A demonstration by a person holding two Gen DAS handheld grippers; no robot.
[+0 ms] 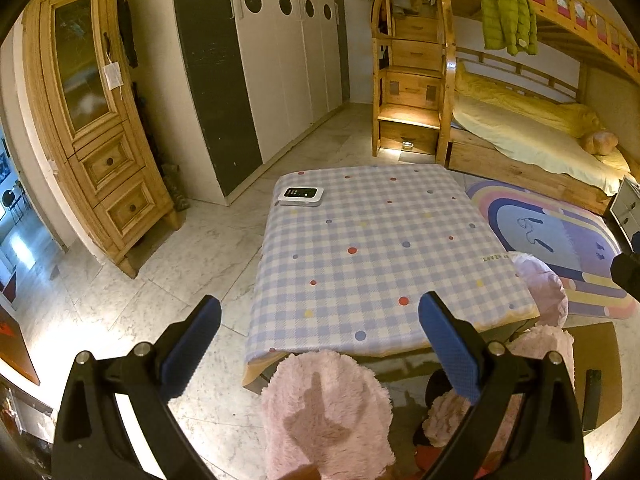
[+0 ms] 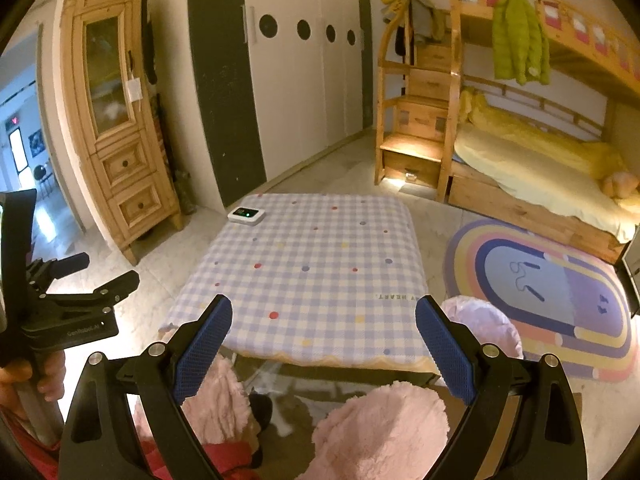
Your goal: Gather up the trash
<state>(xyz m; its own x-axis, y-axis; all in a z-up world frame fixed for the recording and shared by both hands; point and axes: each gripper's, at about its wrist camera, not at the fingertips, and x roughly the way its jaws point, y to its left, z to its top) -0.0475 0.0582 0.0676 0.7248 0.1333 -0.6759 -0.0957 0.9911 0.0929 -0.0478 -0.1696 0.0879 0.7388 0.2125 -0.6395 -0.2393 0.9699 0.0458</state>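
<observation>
A low table [image 1: 380,248] [image 2: 312,264] under a blue-and-white checked cloth with coloured dots stands in front of me. On its far left corner lies a small white device [image 1: 301,196] [image 2: 247,215] with a dark screen. No loose trash shows on the cloth. A bin lined with a pink bag [image 1: 546,288] [image 2: 480,320] stands by the table's near right corner. My left gripper [image 1: 320,304] [image 2: 108,268] hovers open over the table's near left edge, empty. My right gripper [image 2: 324,304] is open and empty above the near edge.
The person's legs in pink fluffy fabric [image 1: 324,408] [image 2: 380,428] sit below the grippers. A rainbow rug [image 1: 552,236] lies right of the table, with a wooden bunk bed [image 1: 520,132] behind. A pine cabinet [image 1: 100,120] and a white wardrobe [image 1: 280,60] line the left wall.
</observation>
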